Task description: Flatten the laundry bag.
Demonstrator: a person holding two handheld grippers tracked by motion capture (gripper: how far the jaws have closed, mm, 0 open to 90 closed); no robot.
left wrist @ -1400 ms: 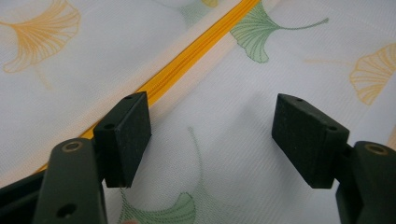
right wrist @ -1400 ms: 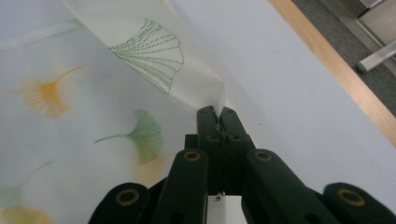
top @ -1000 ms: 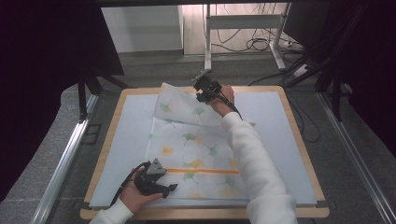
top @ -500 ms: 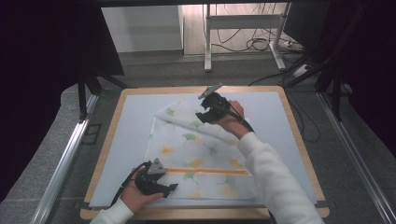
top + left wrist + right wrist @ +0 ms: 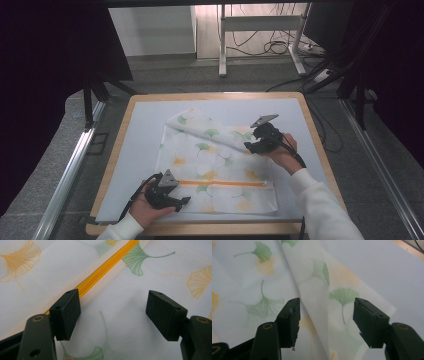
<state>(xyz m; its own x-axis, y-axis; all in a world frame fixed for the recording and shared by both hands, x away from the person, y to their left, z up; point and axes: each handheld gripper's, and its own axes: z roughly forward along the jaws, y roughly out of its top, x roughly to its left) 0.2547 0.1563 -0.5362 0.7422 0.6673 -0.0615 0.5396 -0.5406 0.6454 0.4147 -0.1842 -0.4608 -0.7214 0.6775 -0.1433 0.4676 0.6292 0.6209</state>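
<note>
Cloth [image 5: 215, 165], white with ginkgo-leaf print and an orange stripe [image 5: 220, 183], lying on the pale mat of the wooden-rimmed table [image 5: 150, 98], far corner folded over. High view: whole layout. Left gripper [image 5: 113, 315] view: weave and stripe close up, jaws apart over the near edge. Right gripper [image 5: 325, 320] view: folded flap's edge between parted jaws, nothing clamped. Left hand [image 5: 150, 210] low at the near edge; right hand [image 5: 285, 155] raised at the cloth's right side.

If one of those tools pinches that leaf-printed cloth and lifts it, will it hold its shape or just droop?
The cloth would likely droop: its far edge already lies folded over in soft creases. It looks thin and light, since the print shows through the folded layer. Pushed, it would probably bunch up rather than slide across the table.
</note>
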